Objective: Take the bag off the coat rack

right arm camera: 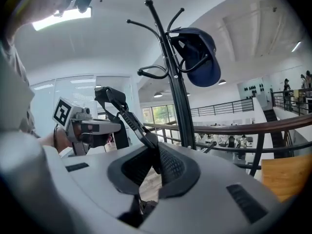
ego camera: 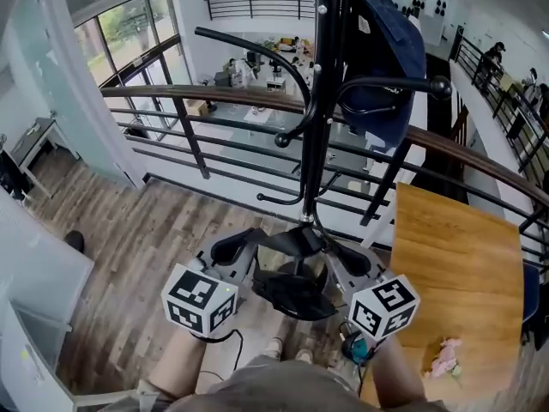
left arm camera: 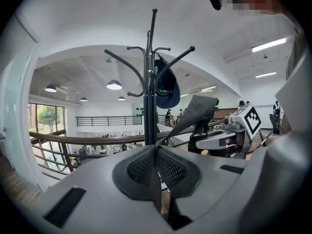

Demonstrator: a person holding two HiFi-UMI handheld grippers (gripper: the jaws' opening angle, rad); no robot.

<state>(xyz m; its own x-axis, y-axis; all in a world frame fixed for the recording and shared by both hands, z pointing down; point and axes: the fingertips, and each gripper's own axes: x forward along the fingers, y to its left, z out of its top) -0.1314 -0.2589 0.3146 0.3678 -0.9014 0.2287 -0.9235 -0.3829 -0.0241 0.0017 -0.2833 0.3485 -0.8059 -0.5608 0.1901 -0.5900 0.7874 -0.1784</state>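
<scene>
A dark blue bag (ego camera: 382, 50) hangs from an upper hook of the black coat rack (ego camera: 322, 101). In the head view both grippers sit low and close together in front of the rack's pole, well below the bag. My left gripper (ego camera: 273, 240) is shut with nothing between its pads. My right gripper (ego camera: 330, 249) is also shut and empty. The left gripper view shows its meshed jaws (left arm camera: 156, 167) pressed together, with the rack (left arm camera: 150, 82) and bag (left arm camera: 165, 87) straight ahead and higher up. From the right gripper (right arm camera: 157, 162), the bag (right arm camera: 200, 57) hangs up and to the right.
A curved wooden handrail with black bars (ego camera: 214, 97) runs just behind the rack, with a drop to a lower floor beyond. A wooden table (ego camera: 455, 264) stands at the right with a small pink thing (ego camera: 443, 356) on it. The person's legs are below the grippers.
</scene>
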